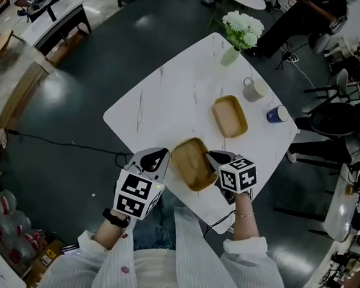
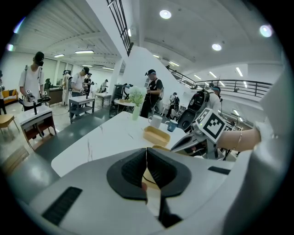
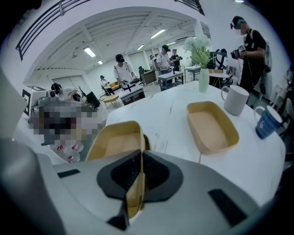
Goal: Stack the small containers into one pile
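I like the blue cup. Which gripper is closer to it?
Right. The right gripper clamps the rim of the near container on the side facing the blue cup. The left gripper grips the opposite rim, farther away.

No word or number can be read for certain. On the table, the blue mug near the right corner bears a white mark that may be a letter, too blurred to tell. At the table's near edge, the left cube and the right cube carry black-and-white square patterns, no letters. Beyond that edge, a thin line of script on the person's shirt is too small to read.
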`<move>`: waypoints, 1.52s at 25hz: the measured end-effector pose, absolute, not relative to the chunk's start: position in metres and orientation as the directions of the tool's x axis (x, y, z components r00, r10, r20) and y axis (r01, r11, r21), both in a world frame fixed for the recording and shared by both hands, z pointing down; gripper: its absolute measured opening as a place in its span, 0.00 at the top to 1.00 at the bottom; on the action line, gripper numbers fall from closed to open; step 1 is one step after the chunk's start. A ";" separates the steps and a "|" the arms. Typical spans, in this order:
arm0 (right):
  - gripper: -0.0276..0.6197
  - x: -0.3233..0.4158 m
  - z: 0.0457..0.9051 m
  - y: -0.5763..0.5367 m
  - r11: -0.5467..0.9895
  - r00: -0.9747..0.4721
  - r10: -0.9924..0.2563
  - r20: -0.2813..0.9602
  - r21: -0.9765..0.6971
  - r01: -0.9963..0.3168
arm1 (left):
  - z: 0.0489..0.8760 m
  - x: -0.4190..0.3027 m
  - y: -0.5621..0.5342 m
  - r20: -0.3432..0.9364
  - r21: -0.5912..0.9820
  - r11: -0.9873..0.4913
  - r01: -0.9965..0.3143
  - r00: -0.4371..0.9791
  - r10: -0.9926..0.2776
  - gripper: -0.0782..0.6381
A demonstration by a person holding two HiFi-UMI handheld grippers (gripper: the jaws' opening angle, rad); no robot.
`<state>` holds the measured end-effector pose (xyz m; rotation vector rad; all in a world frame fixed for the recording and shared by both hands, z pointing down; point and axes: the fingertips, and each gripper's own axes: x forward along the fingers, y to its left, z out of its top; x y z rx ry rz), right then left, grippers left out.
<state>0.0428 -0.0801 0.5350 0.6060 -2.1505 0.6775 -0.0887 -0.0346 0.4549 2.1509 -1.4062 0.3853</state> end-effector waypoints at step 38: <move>0.92 0.040 0.564 -0.092 0.783 -0.537 -0.112 0.836 -0.258 -0.566 | 0.468 -0.097 -0.056 0.499 0.287 -0.331 -0.899 0.435 -0.750 0.87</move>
